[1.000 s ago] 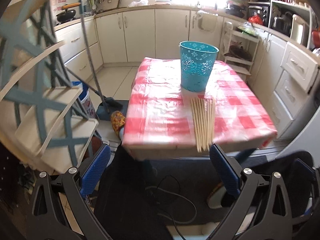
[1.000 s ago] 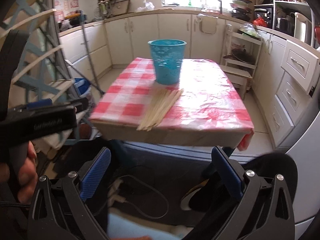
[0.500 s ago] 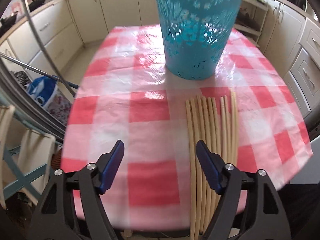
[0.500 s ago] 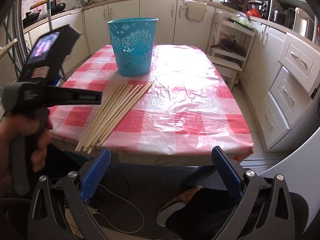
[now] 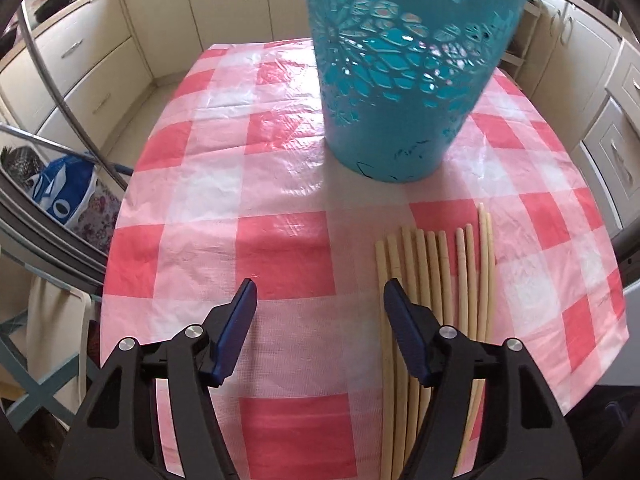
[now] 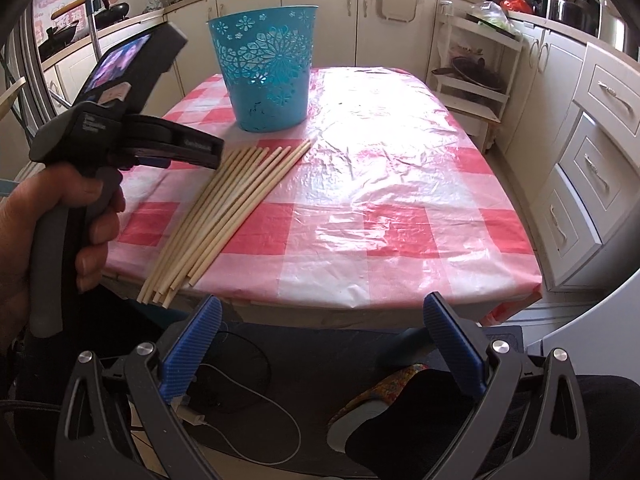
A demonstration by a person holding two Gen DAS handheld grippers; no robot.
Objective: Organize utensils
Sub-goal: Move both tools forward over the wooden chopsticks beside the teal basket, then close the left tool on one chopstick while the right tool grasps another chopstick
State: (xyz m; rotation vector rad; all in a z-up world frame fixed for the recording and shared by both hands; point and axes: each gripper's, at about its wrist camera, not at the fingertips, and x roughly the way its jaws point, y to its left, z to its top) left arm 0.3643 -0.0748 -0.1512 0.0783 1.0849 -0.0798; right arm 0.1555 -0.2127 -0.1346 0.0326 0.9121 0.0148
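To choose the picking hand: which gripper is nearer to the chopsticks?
Left. The left gripper hangs open over the table, just left of the chopsticks. The right gripper is open too, back off the table's near edge.

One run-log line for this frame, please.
left gripper: open, over tablecloth, left of chopsticks | right gripper: open, off table | blue basket: upright

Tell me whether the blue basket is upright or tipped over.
Upright: the perforated teal plastic basket stands on its base on the red-checked tablecloth, open rim facing up.
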